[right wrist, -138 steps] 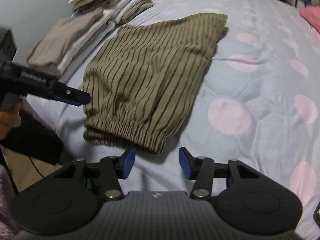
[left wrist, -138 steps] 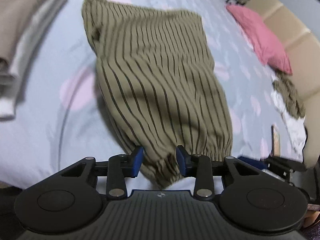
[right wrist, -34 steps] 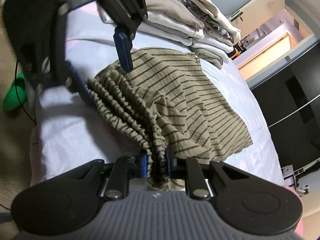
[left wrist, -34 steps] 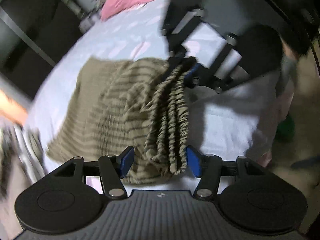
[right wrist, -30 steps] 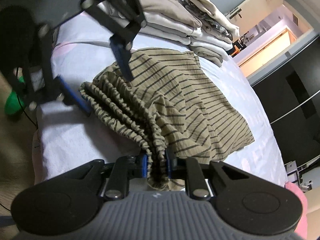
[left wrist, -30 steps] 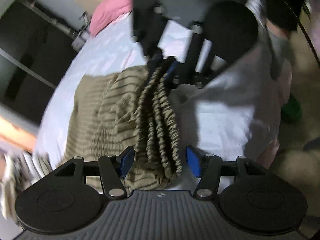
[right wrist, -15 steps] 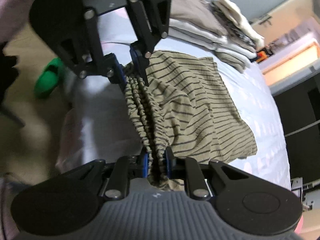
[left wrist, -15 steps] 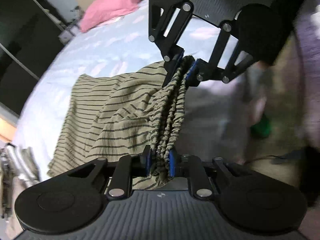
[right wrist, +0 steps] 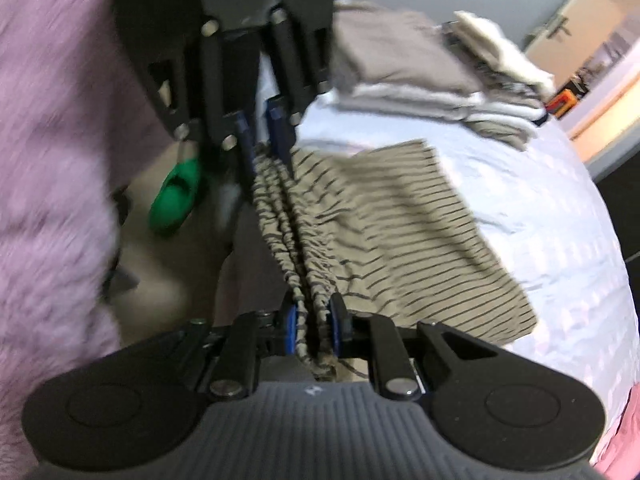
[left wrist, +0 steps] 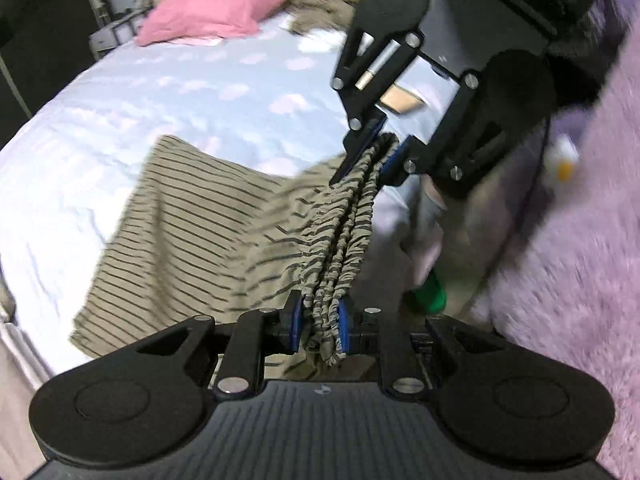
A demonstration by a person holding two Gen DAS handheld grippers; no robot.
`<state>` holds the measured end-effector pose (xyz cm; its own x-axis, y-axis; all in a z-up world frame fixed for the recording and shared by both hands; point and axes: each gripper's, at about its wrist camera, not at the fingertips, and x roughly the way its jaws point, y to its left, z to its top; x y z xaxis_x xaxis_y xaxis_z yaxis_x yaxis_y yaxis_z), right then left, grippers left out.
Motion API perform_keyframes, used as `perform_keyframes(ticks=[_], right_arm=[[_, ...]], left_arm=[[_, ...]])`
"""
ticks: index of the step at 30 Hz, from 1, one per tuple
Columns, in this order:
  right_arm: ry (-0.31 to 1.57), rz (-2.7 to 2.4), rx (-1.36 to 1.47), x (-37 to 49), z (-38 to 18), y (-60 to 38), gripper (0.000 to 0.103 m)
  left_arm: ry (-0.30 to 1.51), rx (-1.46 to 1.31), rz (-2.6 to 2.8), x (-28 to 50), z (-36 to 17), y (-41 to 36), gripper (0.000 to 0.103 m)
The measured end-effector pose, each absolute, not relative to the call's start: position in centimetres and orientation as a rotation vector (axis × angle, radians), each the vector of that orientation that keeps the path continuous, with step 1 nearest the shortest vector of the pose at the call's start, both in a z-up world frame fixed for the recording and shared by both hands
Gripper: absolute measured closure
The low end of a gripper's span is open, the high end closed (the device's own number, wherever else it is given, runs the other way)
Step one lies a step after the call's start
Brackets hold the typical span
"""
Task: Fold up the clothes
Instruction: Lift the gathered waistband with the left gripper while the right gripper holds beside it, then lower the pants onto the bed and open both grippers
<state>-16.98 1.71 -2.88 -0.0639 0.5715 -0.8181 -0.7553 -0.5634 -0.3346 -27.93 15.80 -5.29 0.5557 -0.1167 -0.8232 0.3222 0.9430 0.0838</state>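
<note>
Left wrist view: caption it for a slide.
Both grippers, left gripper and right gripper, clamp the striped shorts waistband above the bed.

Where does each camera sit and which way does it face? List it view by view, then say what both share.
Left wrist: sits on the left gripper, looks along the stretched waistband toward the right gripper, with the pink pillow beyond.
Right wrist: sits on the right gripper, looks back at the left gripper, with the folded pile beyond.
Shared: the striped shorts, the bed, both grippers.
</note>
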Motion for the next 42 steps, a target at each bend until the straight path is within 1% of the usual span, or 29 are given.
perform_keyframes(ticks=[3,6,11,14,19,26,28,31,33,35,37,38,39,42], right_arm=[[0.213,1.764,-1.201,-15.6,-1.3,3.9,0.085],[0.226,1.739,-1.159,-13.6,-0.3,7.2,0.085],[0.269,1.663,-1.108,-10.4,-0.1,14.1,0.085],[0.316,1.623,-1.082,-8.8,-1.3,18.3,0.085],[0.417,1.597,-1.075,-6.2,-5.2,24.3,0.084],[0.588,1.564,-1.021,-2.8,-10.7,28.9,0.084],[0.619,1.554,-0.998,-1.9,-12.0,29.6,0.081],[0.656,1.549,-0.924,-0.9,-13.3,30.4,0.074],[0.665,1.523,-0.877,-0.5,-13.7,30.8,0.064],[0.664,1.487,-0.833,0.0,-13.5,30.6,0.062],[0.663,1.448,-0.781,0.6,-12.7,30.1,0.051],[0.664,1.434,-0.750,0.8,-12.1,29.5,0.040],[0.664,1.421,-0.722,1.0,-11.4,28.9,0.034],[0.676,1.393,-0.661,1.4,-9.2,26.6,0.034]], left_arm=[[0.922,0.184,-0.224,-26.2,-3.5,19.0,0.087],[0.906,0.160,-0.174,-23.8,-2.4,21.8,0.083],[0.882,0.061,-0.055,-20.1,-2.3,27.3,0.078],[0.887,-0.019,-0.001,-18.2,-3.8,30.6,0.077],[0.932,-0.141,0.052,-15.2,-7.5,35.2,0.076],[0.980,-0.247,0.134,-14.1,-12.4,39.3,0.076],[0.993,-0.274,0.149,-14.0,-13.4,39.8,0.076],[1.012,-0.278,0.176,-14.5,-14.2,39.9,0.076],[1.011,-0.286,0.202,-14.9,-14.1,40.0,0.075],[0.992,-0.292,0.226,-15.6,-13.4,39.7,0.075],[0.970,-0.291,0.255,-16.5,-12.6,39.3,0.075],[0.960,-0.292,0.267,-16.8,-12.2,39.1,0.075],[0.952,-0.291,0.278,-17.1,-11.8,38.8,0.074],[0.928,-0.291,0.306,-18.5,-10.6,38.0,0.072]])
